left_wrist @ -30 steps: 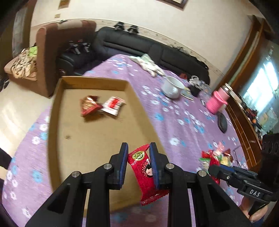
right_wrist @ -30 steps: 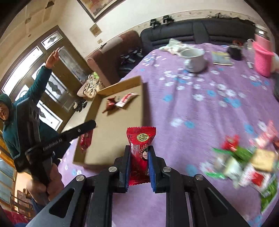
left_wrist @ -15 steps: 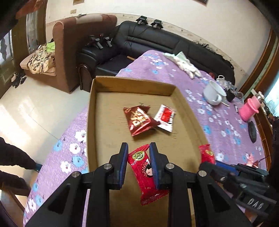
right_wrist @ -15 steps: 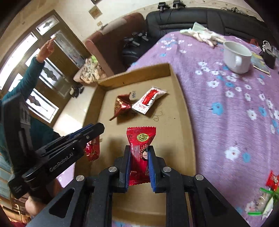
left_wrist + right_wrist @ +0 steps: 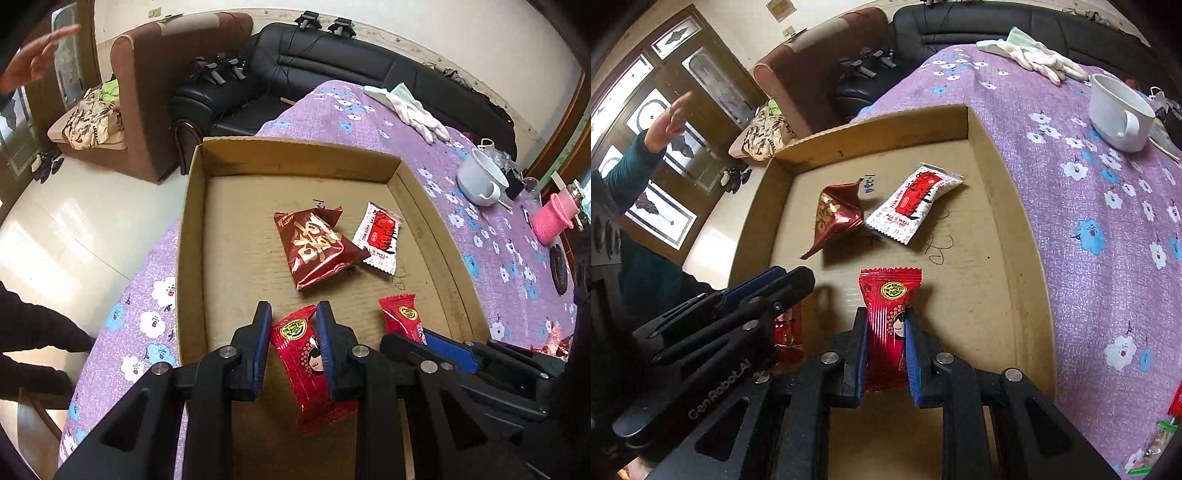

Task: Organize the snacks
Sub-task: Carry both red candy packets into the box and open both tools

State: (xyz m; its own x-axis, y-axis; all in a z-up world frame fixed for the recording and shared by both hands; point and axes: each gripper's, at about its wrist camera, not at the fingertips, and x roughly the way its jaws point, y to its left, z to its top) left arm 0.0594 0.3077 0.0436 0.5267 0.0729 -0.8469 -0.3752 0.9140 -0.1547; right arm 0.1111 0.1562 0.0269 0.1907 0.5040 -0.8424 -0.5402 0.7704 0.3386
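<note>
Left gripper: fingers closed on a red candy packet, held over the near end of the cardboard tray. Right gripper: fingers clamped on a matching red packet, also over the tray's near end. Dark red pouch and white sachet lie mid-tray, touching.

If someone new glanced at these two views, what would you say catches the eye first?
Probably the matching red snack packets: the left claw is shut on one and the right claw on another, side by side over the near end of the cardboard tray. Further in lie a dark red foil bag and a white-and-red packet, touching.
</note>
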